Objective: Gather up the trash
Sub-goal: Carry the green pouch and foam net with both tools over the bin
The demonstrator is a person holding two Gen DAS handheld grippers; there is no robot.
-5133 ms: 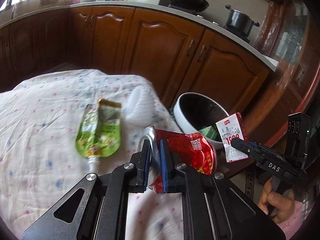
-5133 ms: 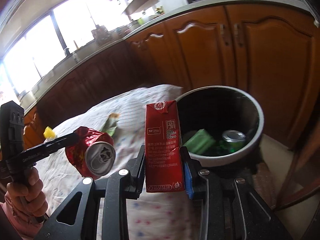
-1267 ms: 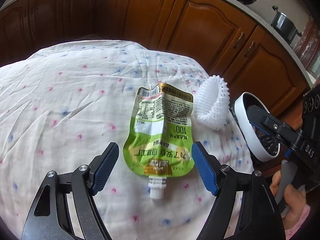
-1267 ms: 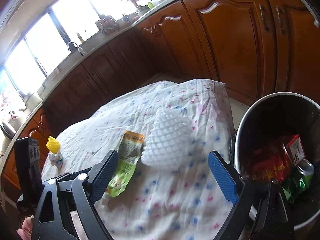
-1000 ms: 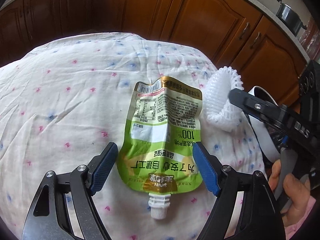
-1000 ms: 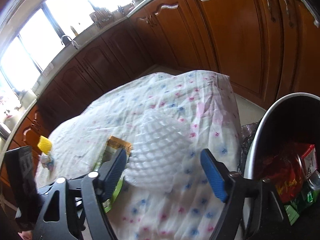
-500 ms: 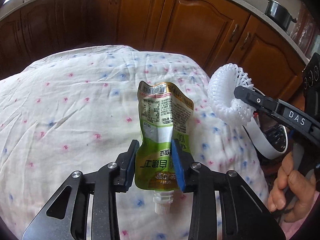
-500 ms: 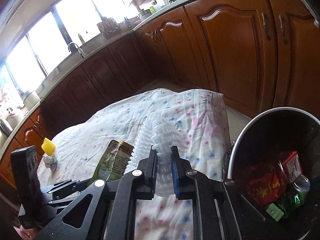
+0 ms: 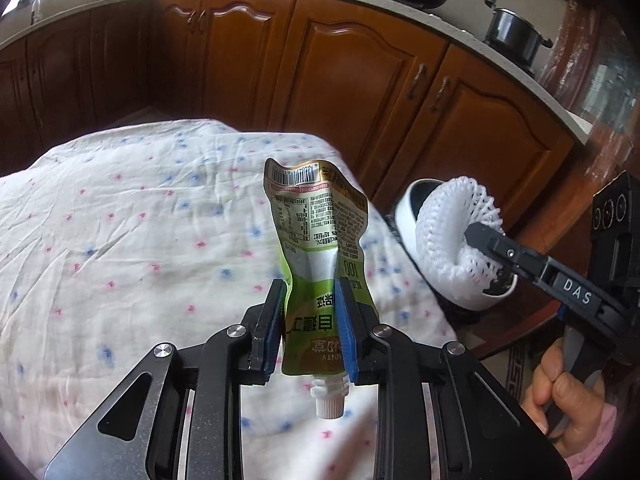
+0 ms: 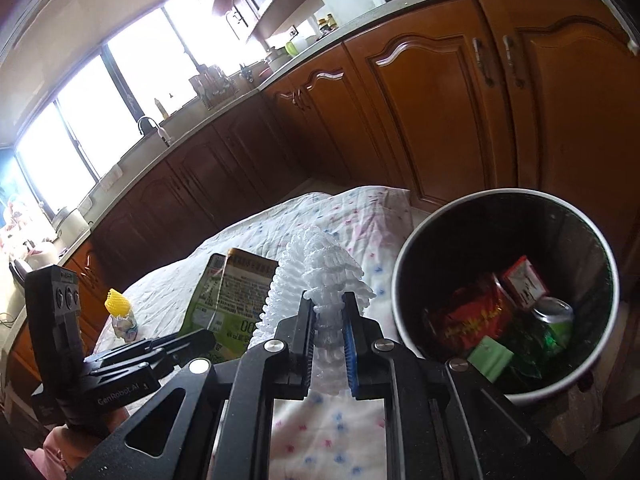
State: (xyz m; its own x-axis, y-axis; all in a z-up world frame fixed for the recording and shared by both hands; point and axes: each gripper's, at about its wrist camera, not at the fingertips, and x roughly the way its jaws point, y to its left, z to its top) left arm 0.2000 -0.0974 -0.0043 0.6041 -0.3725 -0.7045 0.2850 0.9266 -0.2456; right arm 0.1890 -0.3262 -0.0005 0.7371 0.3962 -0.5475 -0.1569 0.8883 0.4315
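Since the frame half a second earlier, both pieces had risen further off the flowered cloth [image 9: 120, 240] near its bin-side edge. We had the left gripper [image 9: 310, 330] clamped on the lower part of the green pouch [image 9: 316, 236], just above its spout; empty foil, light, limp, it creased under the pads. Our right gripper [image 10: 329, 344] pinched the white foam net [image 10: 316, 276], very light, soft, squashed flat at the grip. The bin [image 10: 404, 280] stood just beside that edge, trash already inside.

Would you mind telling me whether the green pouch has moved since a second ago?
Yes. The pouch has risen off the tablecloth, where it lay flat, and now stands upright in the left gripper.
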